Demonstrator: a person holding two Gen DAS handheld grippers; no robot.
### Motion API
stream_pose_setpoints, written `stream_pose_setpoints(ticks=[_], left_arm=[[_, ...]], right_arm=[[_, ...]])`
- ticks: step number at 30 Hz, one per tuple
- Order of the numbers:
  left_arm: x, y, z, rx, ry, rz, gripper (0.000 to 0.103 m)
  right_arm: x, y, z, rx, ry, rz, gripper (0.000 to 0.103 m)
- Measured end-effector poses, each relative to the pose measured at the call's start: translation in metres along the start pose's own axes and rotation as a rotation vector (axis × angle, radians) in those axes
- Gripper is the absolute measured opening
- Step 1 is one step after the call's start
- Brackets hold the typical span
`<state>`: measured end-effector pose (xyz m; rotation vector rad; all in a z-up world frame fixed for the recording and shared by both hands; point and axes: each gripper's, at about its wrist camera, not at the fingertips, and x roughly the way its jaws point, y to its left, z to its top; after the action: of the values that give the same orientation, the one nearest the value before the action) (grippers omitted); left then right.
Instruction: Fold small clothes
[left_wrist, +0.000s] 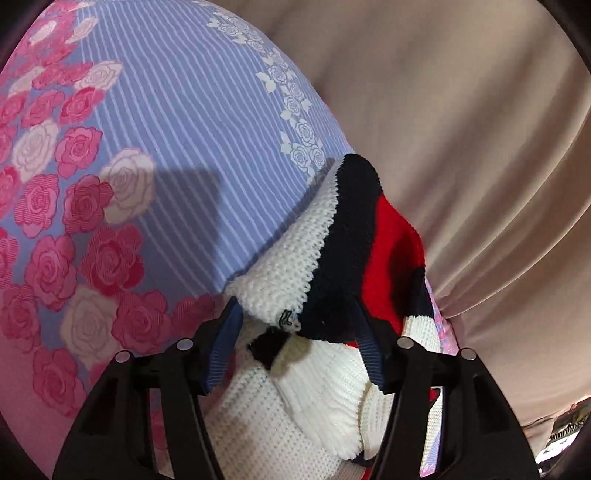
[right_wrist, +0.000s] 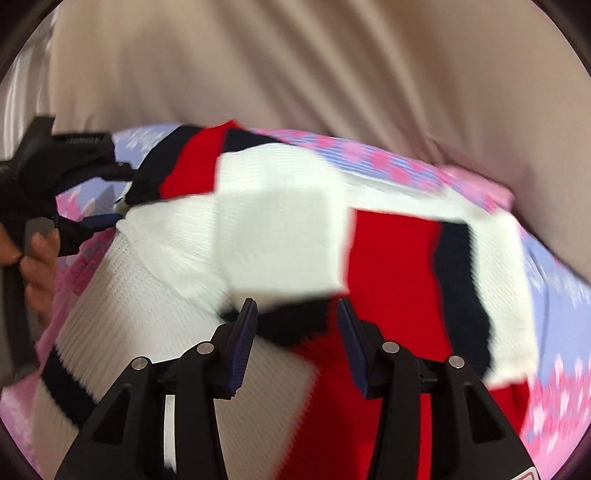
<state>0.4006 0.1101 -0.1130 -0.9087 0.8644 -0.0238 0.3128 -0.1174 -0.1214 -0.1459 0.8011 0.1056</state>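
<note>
We see a knit sweater (left_wrist: 332, 236) in white, dark blue and red lying on a bed sheet (left_wrist: 177, 110) with pink roses and thin blue and white stripes. In the left wrist view the sweater fills the lower middle and runs up toward the middle right of the frame, where a folded part in white, dark blue and red sticks up. The left gripper (left_wrist: 295, 339) is at the bottom middle of that view. Its jaws stand apart, and the sweater sits between them, but the blue pads (left_wrist: 221, 343) do not squeeze it. A tan curtain (left_wrist: 461, 110) fills the upper right of that frame. In the right wrist view the picture is blurry. The sweater (right_wrist: 280, 236) spreads across the whole middle of the frame, with a white sleeve folded over the red and dark blue body. The right gripper (right_wrist: 295, 336) is at the bottom middle, just above the sweater, with its jaws apart and nothing pinched between them. At the far left of this view we see the left gripper (right_wrist: 122, 192) again, with its tips at the edge of the sweater, and a hand (right_wrist: 37, 258) wrapped around its handle. The sheet (right_wrist: 561, 332) shows at the right edge and along the top of the sweater, and the curtain (right_wrist: 295, 55) fills the upper part of the frame.
</note>
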Motion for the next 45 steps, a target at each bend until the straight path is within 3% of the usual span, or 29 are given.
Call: stream_pose_setpoints(ticks=[4,5,6,7,10,13,15,16,18,20,23,24,28,29,30,32,35,37,38,39,40,41,42,45], left_arm=[[0.001,-0.006,0.000,0.056,-0.008,0.011,0.057],[0.002,-0.007,0.001,0.064,-0.008,0.012,0.056],[0.005,-0.007,0.000,0.068,-0.005,0.014,0.054],[0.005,-0.006,0.001,0.068,0.000,0.016,0.052],[0.001,0.005,0.008,0.045,0.016,0.000,0.046],[-0.005,0.010,0.015,0.024,0.021,-0.001,0.046],[-0.003,0.005,0.011,0.018,0.025,0.010,0.046],[-0.004,0.002,0.009,0.015,0.026,0.010,0.046],[-0.008,-0.005,0.004,0.013,0.025,-0.001,0.049],[-0.013,-0.012,0.001,0.034,0.028,-0.007,0.052],[-0.008,-0.018,-0.004,0.036,0.039,0.013,0.053],[-0.006,-0.017,-0.006,0.030,0.041,0.025,0.053],[-0.005,-0.001,-0.007,0.009,0.058,0.085,0.051],[-0.003,0.003,-0.008,-0.003,0.071,0.083,0.043],[-0.001,0.006,-0.009,-0.013,0.077,0.077,0.030],[-0.010,0.009,-0.008,-0.014,0.055,0.072,0.024],[-0.038,0.003,-0.006,0.003,-0.061,0.018,0.010],[-0.046,0.001,-0.005,0.022,-0.118,0.024,0.010],[-0.043,0.002,-0.005,0.032,-0.121,0.044,0.011],[-0.036,0.003,-0.005,0.046,-0.107,0.073,0.011],[-0.026,0.006,-0.008,0.053,-0.084,0.115,0.011],[-0.021,0.010,-0.010,0.046,-0.065,0.125,0.011],[-0.019,0.012,-0.013,0.041,-0.054,0.125,0.011],[-0.024,0.007,-0.017,0.106,-0.076,0.136,0.011]], right_arm=[[0.031,0.015,0.008,-0.033,0.028,-0.019,0.040],[0.032,0.012,0.010,-0.020,0.016,-0.005,0.028],[0.030,0.008,0.012,0.000,0.018,-0.002,0.009],[0.022,-0.004,0.019,0.058,0.008,0.004,0.009],[-0.042,-0.059,0.034,0.273,-0.175,0.036,0.008],[-0.085,-0.127,0.028,0.451,-0.282,-0.051,0.009],[-0.069,-0.158,0.017,0.488,-0.213,-0.143,0.017],[-0.039,-0.173,0.008,0.481,-0.082,-0.178,0.017],[-0.014,-0.183,-0.005,0.499,0.032,-0.191,0.017],[-0.022,-0.185,-0.023,0.559,0.006,-0.149,0.018],[-0.036,-0.177,-0.039,0.594,-0.037,-0.124,0.048],[-0.037,-0.174,-0.045,0.599,-0.036,-0.121,0.052],[-0.013,-0.166,-0.058,0.618,0.047,-0.078,0.055],[-0.009,-0.164,-0.055,0.612,0.052,-0.081,0.045],[-0.008,-0.163,-0.049,0.596,0.050,-0.075,0.010],[-0.023,-0.159,-0.020,0.557,-0.001,-0.028,0.008],[-0.099,-0.150,0.026,0.500,-0.286,0.060,0.007],[-0.121,-0.151,0.032,0.481,-0.384,0.066,0.007],[-0.105,-0.156,0.028,0.471,-0.331,0.026,0.007],[-0.077,-0.163,0.021,0.466,-0.227,-0.013,0.007],[-0.031,-0.174,0.007,0.478,-0.059,-0.051,0.007],[-0.010,-0.180,-0.003,0.487,0.027,-0.069,0.007],[-0.001,-0.184,-0.010,0.507,0.058,-0.062,0.007],[-0.037,-0.185,-0.005,0.538,-0.122,-0.024,0.007]])
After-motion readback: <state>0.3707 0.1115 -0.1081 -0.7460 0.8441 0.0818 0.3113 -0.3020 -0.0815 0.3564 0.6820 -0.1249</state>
